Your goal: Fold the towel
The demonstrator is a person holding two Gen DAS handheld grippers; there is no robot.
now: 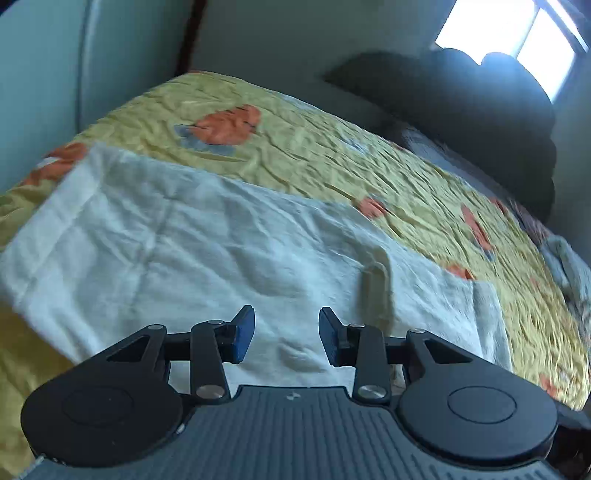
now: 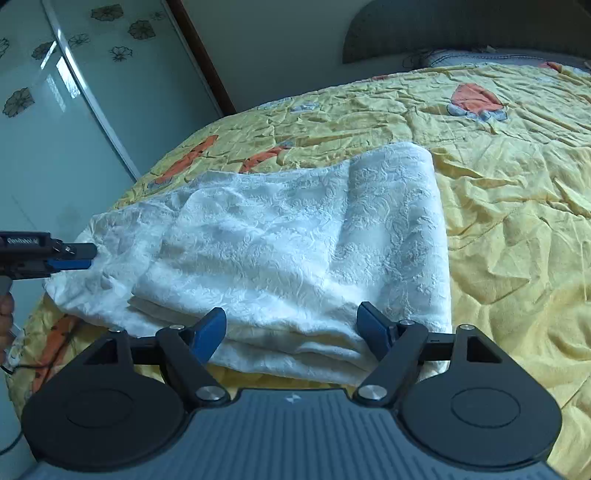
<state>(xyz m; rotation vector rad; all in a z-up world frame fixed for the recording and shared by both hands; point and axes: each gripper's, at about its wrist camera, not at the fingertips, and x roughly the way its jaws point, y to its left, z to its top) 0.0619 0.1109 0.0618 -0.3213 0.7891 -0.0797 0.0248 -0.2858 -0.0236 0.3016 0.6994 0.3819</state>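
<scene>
A white textured towel [image 2: 295,240] lies on the bed, folded over itself in layers, with a rounded fold at its far right end. My right gripper [image 2: 291,330] is open and straddles the towel's near folded edge, a blue pad on each side. In the left wrist view the towel [image 1: 184,240] spreads out under my left gripper [image 1: 286,334], which is open just above the cloth and holds nothing. The right wrist view shows the left gripper [image 2: 79,256] from the side, its tips at the towel's left edge, with a hand [image 2: 5,306] behind it.
A wrinkled yellow bedspread [image 2: 498,184] with orange figures covers the bed. A glass wardrobe door [image 2: 55,110] with flower prints stands to the left. The dark headboard [image 2: 443,33] and a pillow lie at the far end. Dark bedding [image 1: 480,122] is piled below a bright window [image 1: 517,33].
</scene>
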